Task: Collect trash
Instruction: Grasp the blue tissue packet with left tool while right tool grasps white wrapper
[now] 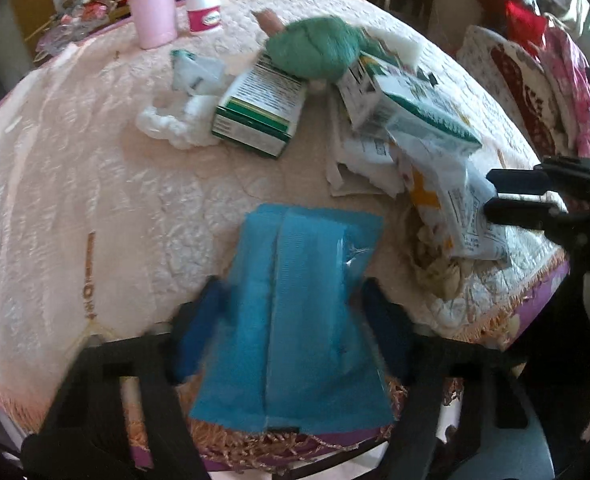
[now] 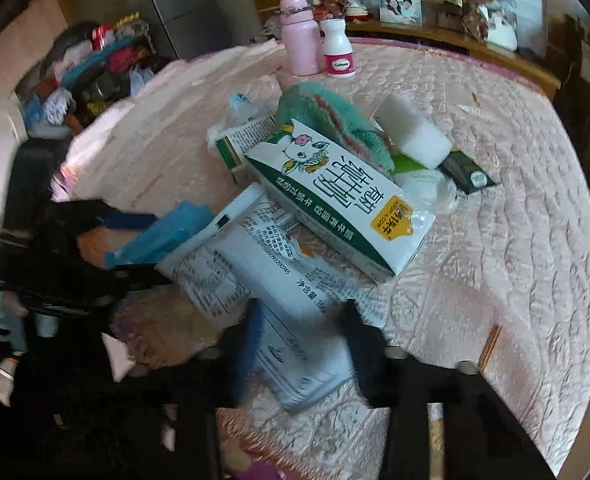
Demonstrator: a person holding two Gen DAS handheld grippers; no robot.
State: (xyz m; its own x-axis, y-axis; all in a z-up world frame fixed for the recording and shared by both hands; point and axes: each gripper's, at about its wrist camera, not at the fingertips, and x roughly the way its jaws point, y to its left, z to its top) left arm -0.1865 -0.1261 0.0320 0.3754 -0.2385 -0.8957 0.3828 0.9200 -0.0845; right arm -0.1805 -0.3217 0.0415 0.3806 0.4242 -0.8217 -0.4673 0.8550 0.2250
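Left wrist view: the left gripper [image 1: 295,320] has its jaws spread around a blue plastic packet [image 1: 303,320], touching both sides. Right wrist view: the right gripper [image 2: 303,340] straddles a white printed pouch [image 2: 271,300]; the milk carton [image 2: 335,200] lies just ahead.

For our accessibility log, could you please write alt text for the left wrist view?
The left gripper straddles a flat blue packet at the near edge of a pink quilted table. Beyond it lie milk cartons, crumpled wrappers, white tissue and a green fuzzy cloth; the right gripper reaches in at the right.
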